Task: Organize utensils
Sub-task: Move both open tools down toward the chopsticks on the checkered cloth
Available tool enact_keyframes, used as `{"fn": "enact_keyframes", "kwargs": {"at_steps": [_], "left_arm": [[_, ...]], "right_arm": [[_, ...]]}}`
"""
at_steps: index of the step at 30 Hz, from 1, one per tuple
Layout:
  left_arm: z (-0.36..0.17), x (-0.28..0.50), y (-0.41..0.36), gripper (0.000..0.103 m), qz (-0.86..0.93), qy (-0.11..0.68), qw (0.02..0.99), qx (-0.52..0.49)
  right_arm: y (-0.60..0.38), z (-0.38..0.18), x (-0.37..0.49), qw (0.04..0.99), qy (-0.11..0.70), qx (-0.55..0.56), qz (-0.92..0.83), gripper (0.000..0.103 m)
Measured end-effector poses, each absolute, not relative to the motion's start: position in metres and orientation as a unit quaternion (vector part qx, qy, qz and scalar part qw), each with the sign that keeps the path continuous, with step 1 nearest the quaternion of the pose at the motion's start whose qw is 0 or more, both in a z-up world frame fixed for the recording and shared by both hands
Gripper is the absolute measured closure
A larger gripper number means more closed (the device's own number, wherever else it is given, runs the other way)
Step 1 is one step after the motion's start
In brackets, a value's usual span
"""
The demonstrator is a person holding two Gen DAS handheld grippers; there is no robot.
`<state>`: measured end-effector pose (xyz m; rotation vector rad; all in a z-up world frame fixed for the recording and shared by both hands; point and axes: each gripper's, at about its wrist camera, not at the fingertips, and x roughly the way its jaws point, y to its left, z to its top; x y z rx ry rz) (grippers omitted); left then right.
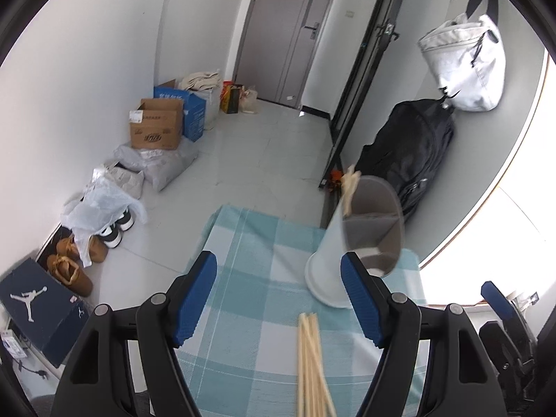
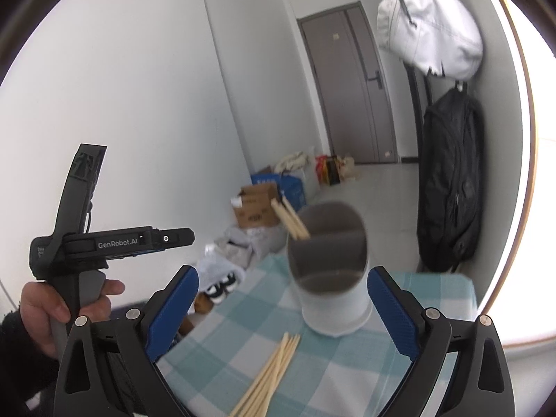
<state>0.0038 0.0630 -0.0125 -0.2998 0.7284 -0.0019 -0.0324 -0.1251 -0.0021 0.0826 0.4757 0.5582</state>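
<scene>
A loose bundle of chopsticks (image 2: 269, 375) is lying flat on the checked bench (image 2: 347, 365), long axis running from the near edge toward the white divided holder (image 2: 330, 278) standing just beyond the tips. A few sticks (image 2: 293, 222) are already leaning in what looks like its far-left compartment, so the rest are probably waiting their turn. The right gripper (image 2: 283, 311) and left gripper (image 1: 279, 299) are both hanging over the bundle, fingers spread wide and holding nothing.
</scene>
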Motion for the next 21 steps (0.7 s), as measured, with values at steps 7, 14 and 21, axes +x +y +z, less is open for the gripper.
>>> {"fn": "enact_keyframes", "kwargs": {"at_steps": [7,14,21], "left_arm": [[-0.041,0.006,0.072,0.033,0.013,0.372,0.918,-0.136],[-0.056,0.007,0.101,0.033,0.034,0.377,0.910,-0.170],[-0.049,0.003,0.130,0.033,0.064,0.364,0.909,-0.191]], "right_arm": [[-0.093,-0.042,-0.003,0.899,0.340,0.018,0.277,0.004],[-0.053,-0.079,0.036,0.856,0.435,-0.034,0.277,0.006],[-0.019,-0.117,0.059,0.822,0.491,-0.093,0.273,0.016]]}}
